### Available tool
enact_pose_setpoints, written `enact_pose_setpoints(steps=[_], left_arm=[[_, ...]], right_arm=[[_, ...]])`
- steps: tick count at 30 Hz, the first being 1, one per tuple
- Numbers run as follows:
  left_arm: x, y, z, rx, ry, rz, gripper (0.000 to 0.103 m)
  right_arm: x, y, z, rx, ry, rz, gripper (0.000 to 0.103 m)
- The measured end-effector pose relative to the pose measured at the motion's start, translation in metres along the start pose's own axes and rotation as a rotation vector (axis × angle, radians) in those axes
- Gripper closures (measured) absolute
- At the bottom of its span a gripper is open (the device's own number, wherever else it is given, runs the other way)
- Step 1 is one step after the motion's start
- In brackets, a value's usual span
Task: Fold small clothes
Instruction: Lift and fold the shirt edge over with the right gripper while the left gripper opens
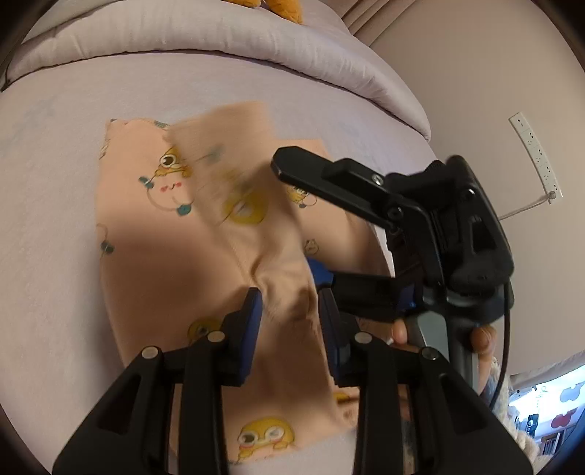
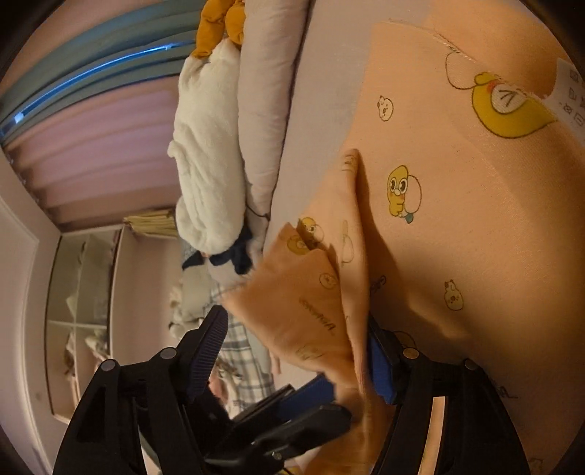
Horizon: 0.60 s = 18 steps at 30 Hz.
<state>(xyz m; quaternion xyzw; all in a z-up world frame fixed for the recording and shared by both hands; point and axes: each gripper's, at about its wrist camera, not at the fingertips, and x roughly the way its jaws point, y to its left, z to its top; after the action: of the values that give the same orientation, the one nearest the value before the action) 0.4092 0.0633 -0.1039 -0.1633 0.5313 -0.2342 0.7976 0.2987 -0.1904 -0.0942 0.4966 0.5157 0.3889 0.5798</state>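
Observation:
A small peach garment (image 1: 153, 234) printed with yellow cartoon chicks lies on the lilac bed sheet (image 1: 47, 190). My left gripper (image 1: 290, 310) is open, its blue-padded fingers either side of a raised fold of the cloth. The right gripper's body (image 1: 431, 234) crosses in from the right, its fingers at the same fold. In the right wrist view my right gripper (image 2: 292, 365) is open, and the lifted peach flap (image 2: 310, 310) hangs between its fingers; the left gripper's blue finger (image 2: 307, 396) reaches in below. The garment (image 2: 475, 219) fills the right side.
A rolled lilac duvet (image 1: 219, 40) lies along the far edge of the bed, with an orange plush toy (image 1: 281, 7) on it. A white plush (image 2: 208, 164) and plaid cloth (image 2: 241, 350) lie beside the bed. A wall power strip (image 1: 535, 153) hangs at right.

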Motion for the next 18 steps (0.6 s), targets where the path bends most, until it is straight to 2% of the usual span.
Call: enact_pose_setpoints(steps=[3, 7, 9, 10, 12, 13, 15, 18], left_arm=[[-0.011, 0.009, -0.011, -0.018, -0.015, -0.026, 0.072], [-0.03, 0.034, -0.03, -0.074, -0.042, -0.026, 0.066], [-0.04, 0.05, -0.042, -0.113, -0.056, -0.04, 0.066], [-0.044, 0.055, -0.047, -0.127, -0.061, -0.037, 0.065], [-0.05, 0.065, -0.058, -0.154, -0.069, -0.02, 0.062], [-0.052, 0.07, -0.063, -0.167, -0.071, -0.012, 0.061], [-0.051, 0.073, -0.071, -0.186, -0.071, -0.01, 0.061], [-0.046, 0.073, -0.076, -0.209, -0.062, -0.018, 0.06]], right_arm=[[0.007, 0.007, 0.0, -0.032, 0.01, -0.063, 0.033], [0.022, 0.018, 0.002, -0.106, 0.031, -0.163, 0.033], [0.029, 0.025, 0.001, -0.162, 0.039, -0.234, 0.036], [0.032, 0.029, 0.0, -0.206, 0.036, -0.296, 0.047], [0.041, 0.037, -0.002, -0.304, 0.031, -0.447, 0.077], [0.044, 0.04, -0.002, -0.34, 0.025, -0.494, 0.084], [0.049, 0.05, -0.004, -0.429, 0.008, -0.572, 0.091], [0.044, 0.062, -0.006, -0.51, -0.014, -0.614, 0.093]])
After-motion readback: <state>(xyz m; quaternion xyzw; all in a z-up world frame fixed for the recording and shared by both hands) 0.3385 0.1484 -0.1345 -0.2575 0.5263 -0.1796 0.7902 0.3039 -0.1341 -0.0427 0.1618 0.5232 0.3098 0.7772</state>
